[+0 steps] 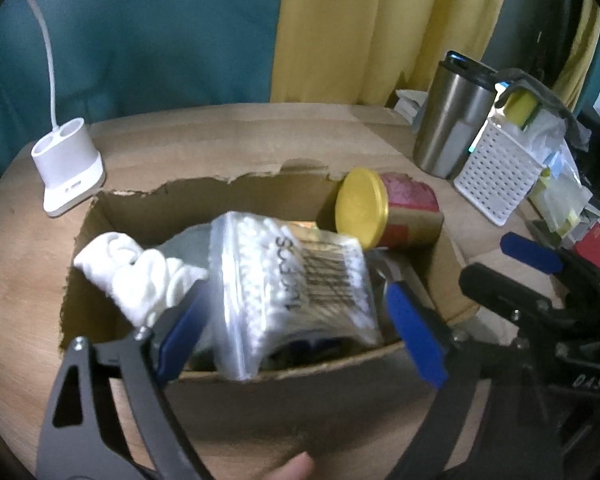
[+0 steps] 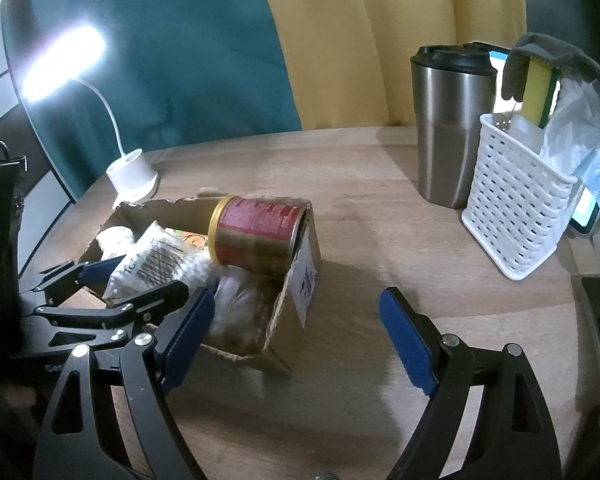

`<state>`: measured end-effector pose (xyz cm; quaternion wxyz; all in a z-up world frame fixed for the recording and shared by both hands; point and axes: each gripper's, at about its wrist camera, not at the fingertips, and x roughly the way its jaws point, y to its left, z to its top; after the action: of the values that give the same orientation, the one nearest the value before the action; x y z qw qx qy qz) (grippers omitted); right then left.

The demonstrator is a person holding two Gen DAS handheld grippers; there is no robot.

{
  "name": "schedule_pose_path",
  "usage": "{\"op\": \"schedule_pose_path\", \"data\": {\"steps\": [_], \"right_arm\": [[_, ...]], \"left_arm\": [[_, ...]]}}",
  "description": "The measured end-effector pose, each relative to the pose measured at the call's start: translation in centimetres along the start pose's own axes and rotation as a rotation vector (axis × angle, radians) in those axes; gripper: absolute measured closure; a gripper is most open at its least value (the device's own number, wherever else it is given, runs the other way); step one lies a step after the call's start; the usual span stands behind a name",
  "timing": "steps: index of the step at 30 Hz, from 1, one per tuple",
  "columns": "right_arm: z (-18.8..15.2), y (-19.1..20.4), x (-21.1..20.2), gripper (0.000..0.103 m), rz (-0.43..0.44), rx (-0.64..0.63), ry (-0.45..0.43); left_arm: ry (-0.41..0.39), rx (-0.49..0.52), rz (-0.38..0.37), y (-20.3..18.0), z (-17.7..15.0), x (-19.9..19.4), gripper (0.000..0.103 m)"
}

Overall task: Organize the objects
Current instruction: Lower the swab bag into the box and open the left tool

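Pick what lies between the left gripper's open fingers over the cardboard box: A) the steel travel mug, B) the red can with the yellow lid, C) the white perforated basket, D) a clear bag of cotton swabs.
D: the left gripper stands open around the bag of cotton swabs in the cardboard box; the red can lies in the box's far corner.

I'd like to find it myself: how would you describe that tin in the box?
Find the torn cardboard box on the wooden table. At its far right corner a tin lies on its side atop the other contents. Its red label and yellow lid stand out from the white packets beside it.
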<state>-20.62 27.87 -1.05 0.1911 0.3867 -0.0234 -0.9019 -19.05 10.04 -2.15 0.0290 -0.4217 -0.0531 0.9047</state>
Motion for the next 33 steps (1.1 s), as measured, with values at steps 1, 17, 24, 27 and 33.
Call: {"op": "schedule_pose_path", "data": {"steps": [1, 17, 24, 27, 33], "right_arm": [[0.0, 0.1, -0.2, 0.016, -0.002, 0.0, -0.001], [-0.1, 2.6, -2.3, 0.016, -0.02, -0.022, -0.019], [-0.2, 4.7, -2.8, 0.016, -0.022, -0.042, -0.024], [-0.3, 5.3, -3.1, 0.016, -0.024, -0.046, -0.028], [-0.6, 6.8, -3.8, 0.016, -0.03, -0.063, -0.031]], "left_arm": [[-0.003, 0.001, 0.001, 0.0, 0.0, -0.2, 0.013], [-0.049, 0.005, 0.041, 2.2, -1.0, -3.9, 0.013], [-0.054, -0.001, 0.042, 3.5, -1.8, -5.1, 0.013], [-0.06, -0.002, 0.04, 3.9, -2.1, -5.7, 0.013], [-0.072, -0.001, 0.045, 4.7, -2.7, -6.8, 0.013]]}}
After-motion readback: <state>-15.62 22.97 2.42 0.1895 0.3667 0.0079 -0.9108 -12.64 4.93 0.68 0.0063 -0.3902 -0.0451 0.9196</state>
